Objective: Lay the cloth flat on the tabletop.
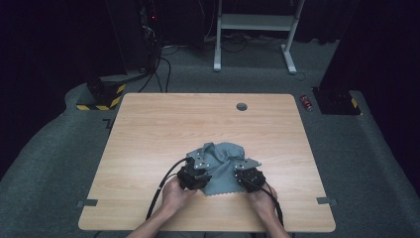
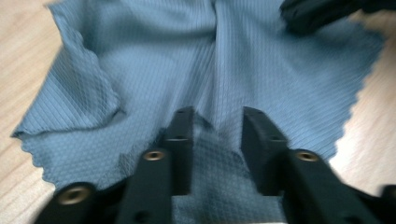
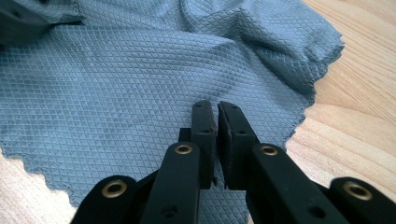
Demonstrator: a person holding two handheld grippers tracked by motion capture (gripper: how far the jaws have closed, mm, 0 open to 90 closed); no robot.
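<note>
from the high view, a crumpled blue-grey cloth (image 1: pixel 221 164) lay on the near middle of the wooden table (image 1: pixel 148 129), with the left gripper (image 1: pixel 194 174) at its left edge and the right gripper (image 1: pixel 249 176) at its right edge, a hand behind each. no box, bowl or other container stood on the table.

in the left gripper view, the left gripper (image 2: pixel 217 140) had its jaws apart over the cloth (image 2: pixel 187 60), fabric lying between them but not pressed; the weave looked thin, light and limp, likely to sag and fold once lifted.

in the right gripper view, the right gripper (image 3: pixel 216 122) had its jaws drawn nearly together at the near edge of the cloth (image 3: pixel 116 93); whether a pinch of fabric sat between them could not be told. the scalloped edges and corners looked the best places to take hold, since the soft middle would bunch.
</note>
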